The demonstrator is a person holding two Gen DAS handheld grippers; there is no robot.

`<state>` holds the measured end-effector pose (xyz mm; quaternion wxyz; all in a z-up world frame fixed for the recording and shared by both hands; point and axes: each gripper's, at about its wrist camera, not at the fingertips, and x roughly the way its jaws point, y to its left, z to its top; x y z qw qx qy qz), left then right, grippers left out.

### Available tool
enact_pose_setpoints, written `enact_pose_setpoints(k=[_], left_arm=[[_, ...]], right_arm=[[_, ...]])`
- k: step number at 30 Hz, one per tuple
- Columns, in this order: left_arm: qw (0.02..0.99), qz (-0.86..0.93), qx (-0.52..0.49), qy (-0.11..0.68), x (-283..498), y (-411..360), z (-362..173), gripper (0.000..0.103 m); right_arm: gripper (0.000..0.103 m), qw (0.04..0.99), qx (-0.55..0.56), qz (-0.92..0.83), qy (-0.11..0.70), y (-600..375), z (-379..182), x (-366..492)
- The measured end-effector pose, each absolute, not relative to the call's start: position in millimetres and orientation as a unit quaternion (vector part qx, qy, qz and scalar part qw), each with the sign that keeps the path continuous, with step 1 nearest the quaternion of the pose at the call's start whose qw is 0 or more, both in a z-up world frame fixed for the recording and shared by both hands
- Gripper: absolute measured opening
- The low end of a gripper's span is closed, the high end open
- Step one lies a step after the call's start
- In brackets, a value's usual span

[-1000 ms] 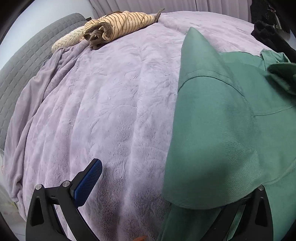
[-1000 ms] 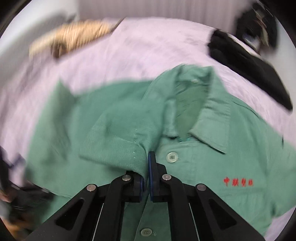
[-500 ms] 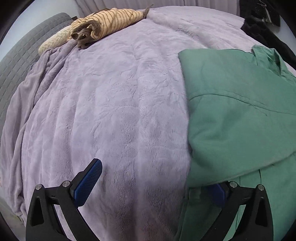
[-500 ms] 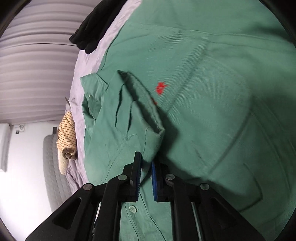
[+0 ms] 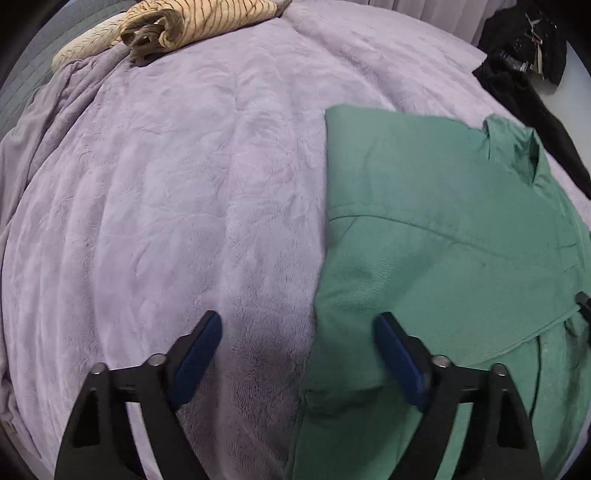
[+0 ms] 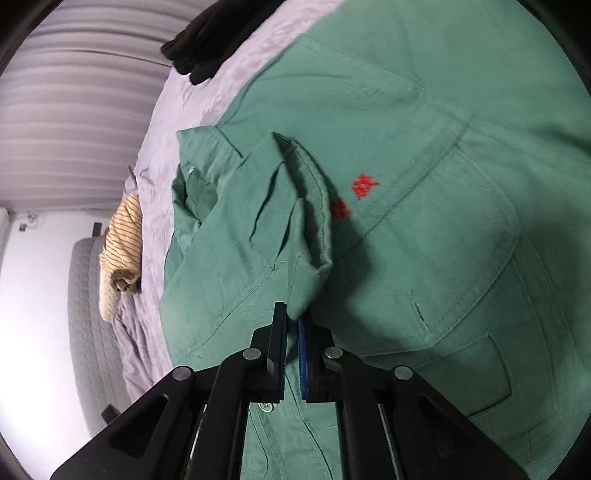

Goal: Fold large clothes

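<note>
Two grippers over green work jacket (image 5: pixel 443 229) on lilac bedspread (image 5: pixel 166 203). Right gripper (image 6: pixel 291 325) fingers pinched on sleeve cuff (image 6: pixel 310 280); left gripper (image 5: pixel 295 343) fingers just narrowing, gripping nothing, straddling jacket edge. Risk: cuff slips, fold springs open.

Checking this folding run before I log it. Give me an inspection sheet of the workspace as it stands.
Surface: lilac plush blanket over a bed.
Job's things: green work jacket, front up, red embroidery on the chest; one sleeve folded across the body.
Clutter: striped tan garment and black clothing at the far edge.
Grippers: left gripper open over the jacket's edge, jaws just closing; right gripper shut on the sleeve cuff.
Cables: nothing seen.
Surroundings: grey quilted headboard, pale curtain.
</note>
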<state>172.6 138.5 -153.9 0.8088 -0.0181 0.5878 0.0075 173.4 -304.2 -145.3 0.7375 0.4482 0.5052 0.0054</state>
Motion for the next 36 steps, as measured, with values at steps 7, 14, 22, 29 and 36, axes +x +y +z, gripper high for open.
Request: enact_pose_setpoints(k=[7, 14, 22, 29, 36], left_arm=[[0.807, 0.002, -0.038, 0.589, 160, 157, -168, 0.078], [0.8, 0.021, -0.01, 0.6, 153, 149, -156, 0.078], [0.783, 0.052, 0.006, 0.619, 142, 152, -160, 0.078], [0.783, -0.016, -0.111, 0.612, 154, 171, -135, 0.078], [0.768, -0.041, -0.103, 0.631, 208, 144, -163, 0.078]], right_arm=[[0.004, 0.725, 0.444, -0.011, 0.526, -309, -166, 150], [0.007, 0.732, 0.385, -0.058, 0.559, -315, -149, 131], [0.012, 0.726, 0.35, -0.062, 0.588, -317, -131, 95], [0.071, 0.731, 0.376, -0.018, 0.569, -306, -129, 96], [0.071, 0.744, 0.395, -0.025, 0.538, -305, -135, 134]])
